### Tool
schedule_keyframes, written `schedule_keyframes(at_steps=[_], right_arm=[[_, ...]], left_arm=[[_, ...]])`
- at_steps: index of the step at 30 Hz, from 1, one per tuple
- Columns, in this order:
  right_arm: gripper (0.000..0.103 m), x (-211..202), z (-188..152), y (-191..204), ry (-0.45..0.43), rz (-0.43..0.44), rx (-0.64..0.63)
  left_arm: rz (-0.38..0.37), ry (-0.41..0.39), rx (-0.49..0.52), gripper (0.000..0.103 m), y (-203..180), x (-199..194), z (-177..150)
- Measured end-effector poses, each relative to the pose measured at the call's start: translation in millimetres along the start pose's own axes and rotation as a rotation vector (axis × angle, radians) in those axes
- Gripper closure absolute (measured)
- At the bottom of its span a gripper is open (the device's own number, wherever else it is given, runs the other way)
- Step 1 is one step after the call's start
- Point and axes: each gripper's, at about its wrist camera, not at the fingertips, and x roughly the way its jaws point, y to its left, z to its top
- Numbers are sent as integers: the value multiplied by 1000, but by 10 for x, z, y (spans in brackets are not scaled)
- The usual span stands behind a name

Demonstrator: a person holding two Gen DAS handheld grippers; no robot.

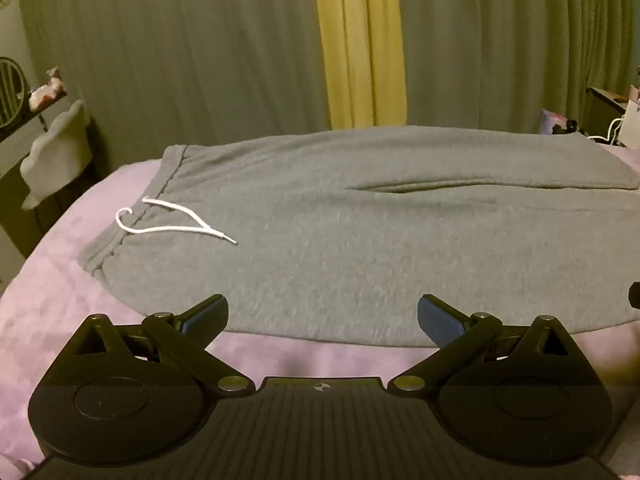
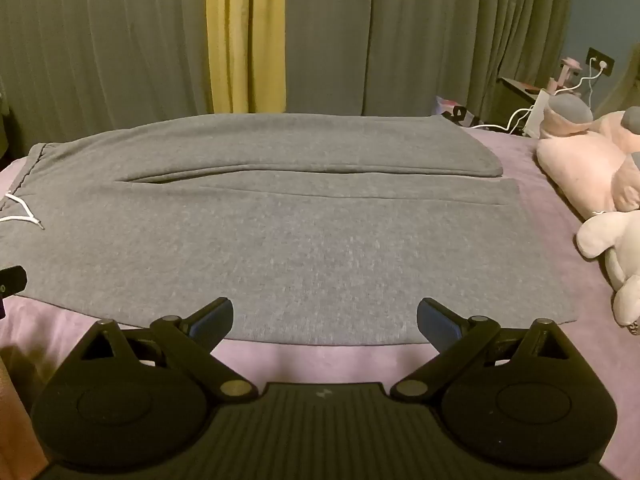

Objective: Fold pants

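Observation:
Grey sweatpants point(image 1: 360, 240) lie flat across a lilac bedspread point(image 1: 60, 264), waistband to the left with a white drawstring point(image 1: 172, 220), legs running right. In the right wrist view the same sweatpants point(image 2: 300, 232) end in two leg hems at the right, the far leg slightly overlapping the near one. My left gripper point(image 1: 322, 318) hovers open over the pants' near edge by the waist end, nothing between its blue pads. My right gripper point(image 2: 325, 320) hangs open over the near edge toward the leg end, also holding nothing.
Pink and white plush toys point(image 2: 592, 184) lie on the bed to the right of the leg hems. A dark side table with white cables point(image 2: 532, 108) stands behind them. Green and yellow curtains point(image 1: 360, 40) hang behind the bed. Furniture with draped grey cloth point(image 1: 56, 152) stands at left.

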Motion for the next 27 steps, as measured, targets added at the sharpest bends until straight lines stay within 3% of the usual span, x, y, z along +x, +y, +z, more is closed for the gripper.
schedule_keyframes(at_steps=[11, 27], right_arm=[[5, -38, 36, 26, 4, 2, 5], [5, -3, -2, 17, 4, 5, 14]], left_arm=[[-18, -4, -12, 0, 38, 55, -154], [-20, 21, -20, 0, 8, 75, -101]])
